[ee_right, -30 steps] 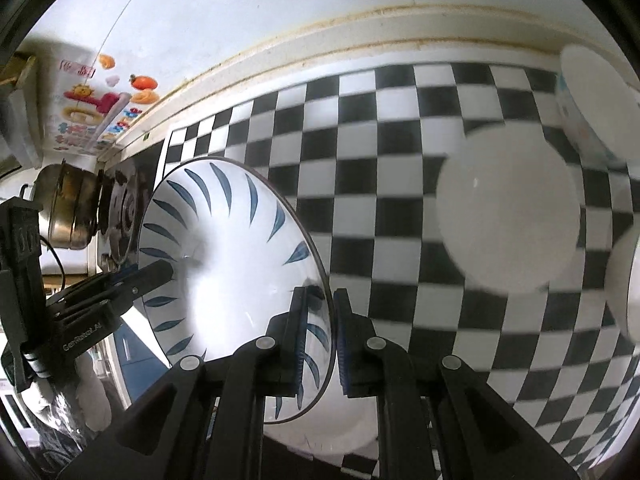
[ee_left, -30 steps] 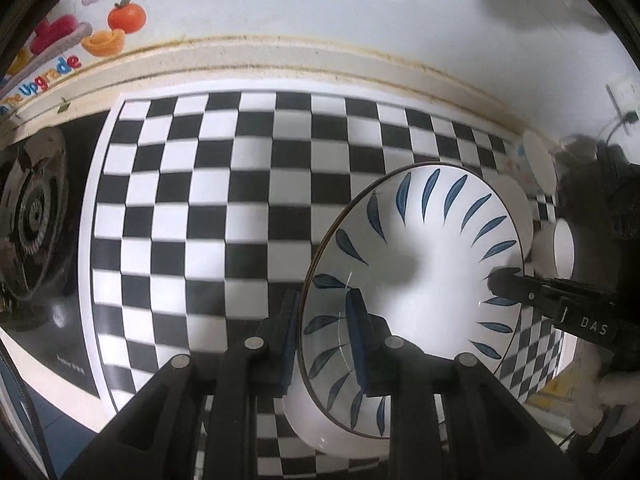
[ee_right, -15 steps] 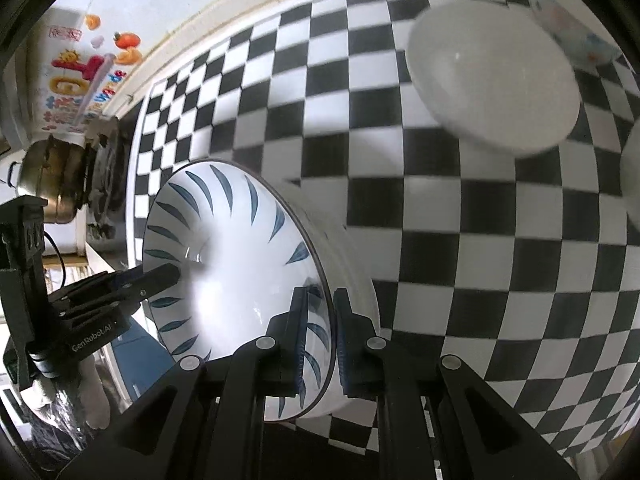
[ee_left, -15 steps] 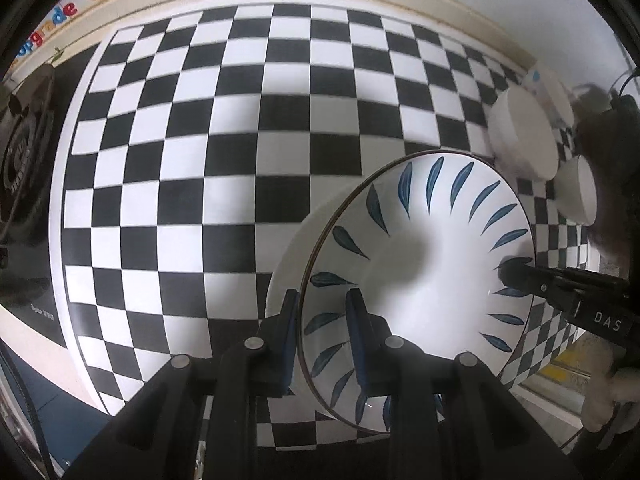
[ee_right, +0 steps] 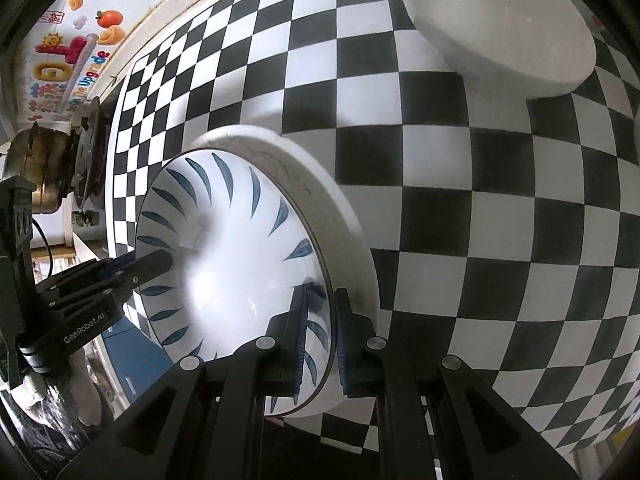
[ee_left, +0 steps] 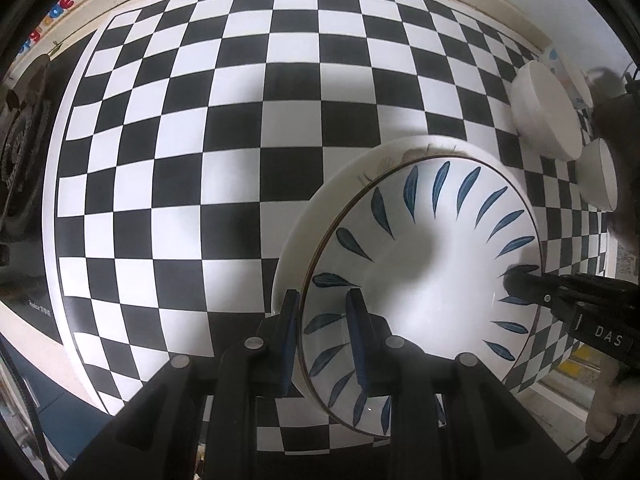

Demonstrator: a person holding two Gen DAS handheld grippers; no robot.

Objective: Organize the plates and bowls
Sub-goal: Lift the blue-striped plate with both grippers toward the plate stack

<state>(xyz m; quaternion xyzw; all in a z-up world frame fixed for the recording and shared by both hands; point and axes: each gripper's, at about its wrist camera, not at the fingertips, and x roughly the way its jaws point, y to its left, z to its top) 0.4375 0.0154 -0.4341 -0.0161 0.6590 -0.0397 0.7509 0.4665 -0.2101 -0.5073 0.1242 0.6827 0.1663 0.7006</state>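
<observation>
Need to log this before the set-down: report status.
Both grippers, left and right, shut on leaf-pattern plate rim. Plate over white plate below. White bowl apart, path clear.

Right gripper (ee_right: 319, 338) and left gripper (ee_right: 160, 262) clamped on opposite rims of blue-leaf bowl (ee_right: 232, 264), above checkered cloth (ee_right: 460, 220).

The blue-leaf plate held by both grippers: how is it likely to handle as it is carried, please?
The blue-leaf plate looks glazed and glossy, so it may slip between the pads. It seems rigid ceramic, likely to chip if knocked. The left gripper and right gripper pinch opposite rims, probably keeping it steady.
</observation>
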